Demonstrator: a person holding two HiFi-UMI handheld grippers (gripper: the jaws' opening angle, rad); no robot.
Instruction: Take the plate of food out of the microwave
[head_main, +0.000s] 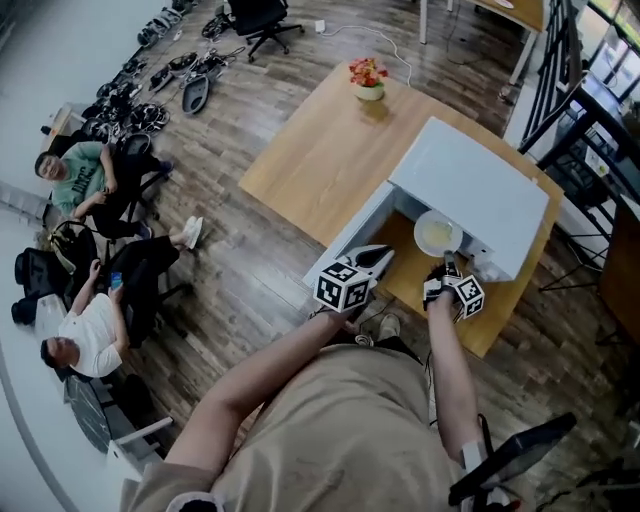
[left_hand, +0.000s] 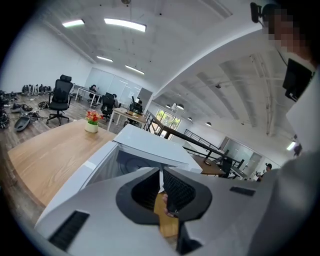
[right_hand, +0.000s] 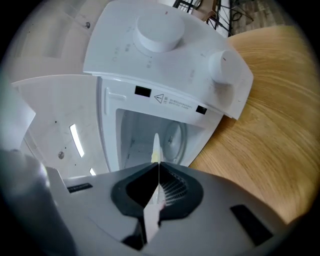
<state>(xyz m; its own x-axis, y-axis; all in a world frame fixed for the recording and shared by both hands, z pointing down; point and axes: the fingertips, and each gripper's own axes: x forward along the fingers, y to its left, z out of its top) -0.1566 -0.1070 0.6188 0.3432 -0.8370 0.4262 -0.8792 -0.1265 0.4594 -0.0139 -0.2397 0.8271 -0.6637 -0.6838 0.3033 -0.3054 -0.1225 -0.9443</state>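
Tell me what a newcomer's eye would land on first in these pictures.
First comes the white microwave standing open on the wooden table, with the plate of food at its mouth and the right gripper shut on the plate's rim. Next is the left gripper, clamped on the free edge of the open door. Off to the head view's left, people sit on chairs beside the table.
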